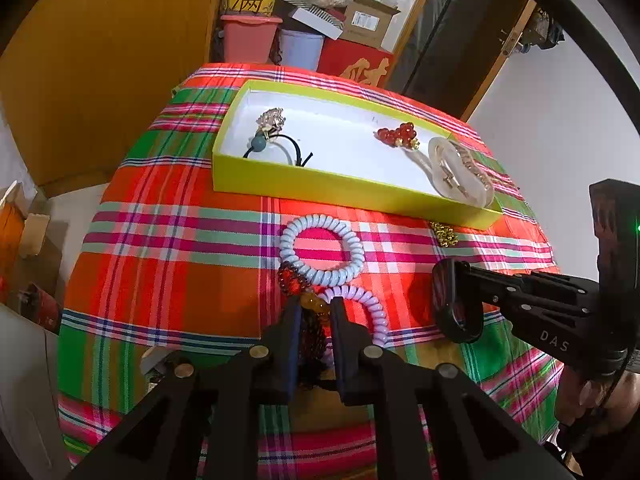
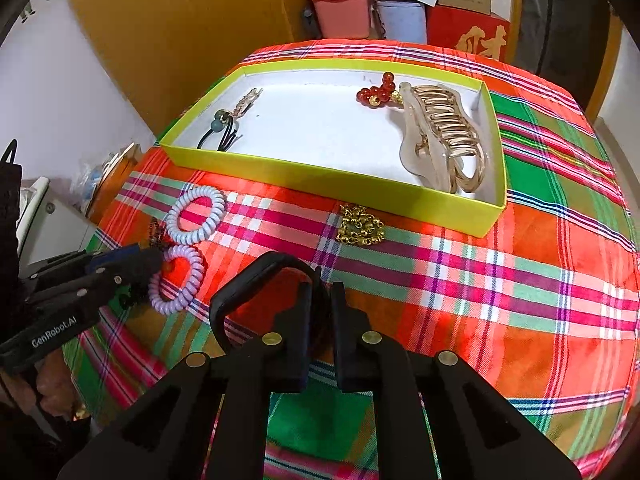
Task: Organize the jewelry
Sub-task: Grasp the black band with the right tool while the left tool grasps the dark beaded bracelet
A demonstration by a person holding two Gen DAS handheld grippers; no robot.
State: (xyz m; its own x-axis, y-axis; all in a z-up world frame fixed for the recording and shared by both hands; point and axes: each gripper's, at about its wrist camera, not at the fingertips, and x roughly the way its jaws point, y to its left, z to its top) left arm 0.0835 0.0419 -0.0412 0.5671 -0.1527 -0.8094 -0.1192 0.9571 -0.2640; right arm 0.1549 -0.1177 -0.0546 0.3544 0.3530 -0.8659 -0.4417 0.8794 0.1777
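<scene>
Lying on the plaid cloth point(image 2: 480, 280), an amber-beaded dark piece point(image 1: 312, 304) is clamped by the left gripper point(image 1: 316, 308). A black hair clip point(image 2: 256, 292) (curved) is pinched by the right gripper point(image 2: 322, 292).

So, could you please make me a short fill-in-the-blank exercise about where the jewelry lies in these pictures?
1. The big hair claw lies inside the ____ box.
2. The gold chain lies ____ the box, on the plaid cloth.
3. The two spiral hair ties lie near the ____ tongs.
4. The red beads lie beside the hair ____.

Missing words: yellow; outside; left; claw
</scene>
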